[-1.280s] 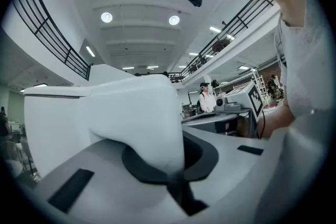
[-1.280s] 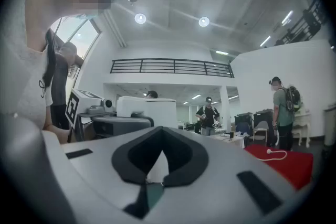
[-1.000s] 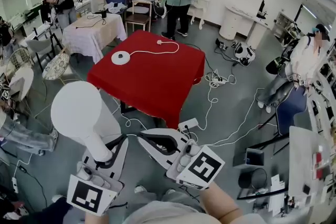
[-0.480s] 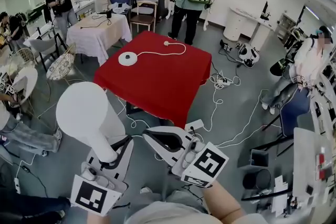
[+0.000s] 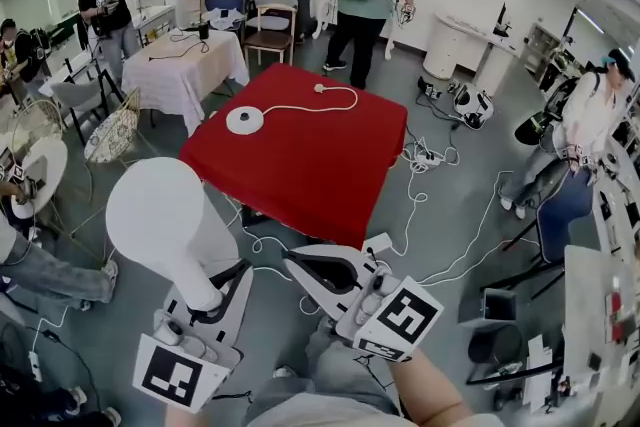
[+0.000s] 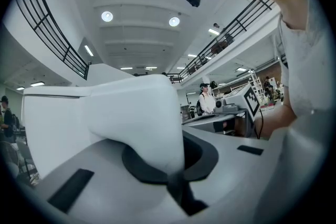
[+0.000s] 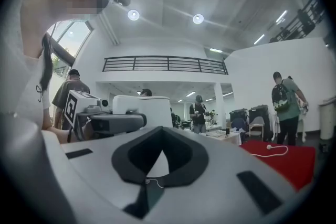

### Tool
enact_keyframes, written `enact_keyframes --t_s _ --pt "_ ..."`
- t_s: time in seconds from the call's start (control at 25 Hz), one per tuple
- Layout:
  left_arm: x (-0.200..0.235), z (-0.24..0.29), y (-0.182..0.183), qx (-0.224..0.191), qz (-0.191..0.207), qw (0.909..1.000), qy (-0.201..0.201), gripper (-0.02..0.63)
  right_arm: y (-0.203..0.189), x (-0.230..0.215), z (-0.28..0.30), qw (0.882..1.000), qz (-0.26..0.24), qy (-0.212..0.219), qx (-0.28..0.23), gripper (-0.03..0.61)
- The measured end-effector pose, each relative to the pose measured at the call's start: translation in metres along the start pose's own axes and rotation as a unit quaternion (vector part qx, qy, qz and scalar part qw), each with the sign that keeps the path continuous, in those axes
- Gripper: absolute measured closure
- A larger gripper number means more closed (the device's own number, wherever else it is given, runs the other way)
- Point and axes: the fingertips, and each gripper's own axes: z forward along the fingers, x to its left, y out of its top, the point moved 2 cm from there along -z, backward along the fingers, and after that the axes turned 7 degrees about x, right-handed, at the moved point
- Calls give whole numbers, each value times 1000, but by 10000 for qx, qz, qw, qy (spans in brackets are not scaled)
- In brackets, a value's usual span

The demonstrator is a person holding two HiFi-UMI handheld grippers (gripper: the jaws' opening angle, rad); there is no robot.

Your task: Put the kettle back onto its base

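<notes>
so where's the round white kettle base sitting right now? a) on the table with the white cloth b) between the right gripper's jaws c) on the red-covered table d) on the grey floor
C: the round white kettle base lies on the red-covered table, its white cord curling beside it, while the left gripper holds the white kettle off the table.

Smooth, matt white plastic kettle [image 5: 155,215] — matt red tablecloth [image 5: 320,165], softly creased.

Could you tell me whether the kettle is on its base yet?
Off: the left tongs hold the kettle short of the red table, where the base lies bare.
</notes>
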Motion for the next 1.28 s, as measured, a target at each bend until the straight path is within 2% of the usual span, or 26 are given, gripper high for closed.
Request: enact_keyframes --t_s 0.52,0.92,1.28 --pt "61 115 6 43 -34 9986 521 604 4 -129 56 9973 -21 729 -41 572" --pt "94 196 19 -54 -31 9942 1078 604 4 -221 68 9929 -114 1182 -56 572" --pt "121 243 13 102 4 9946 1034 604 4 -267 88 9927 0 1199 -142 572"
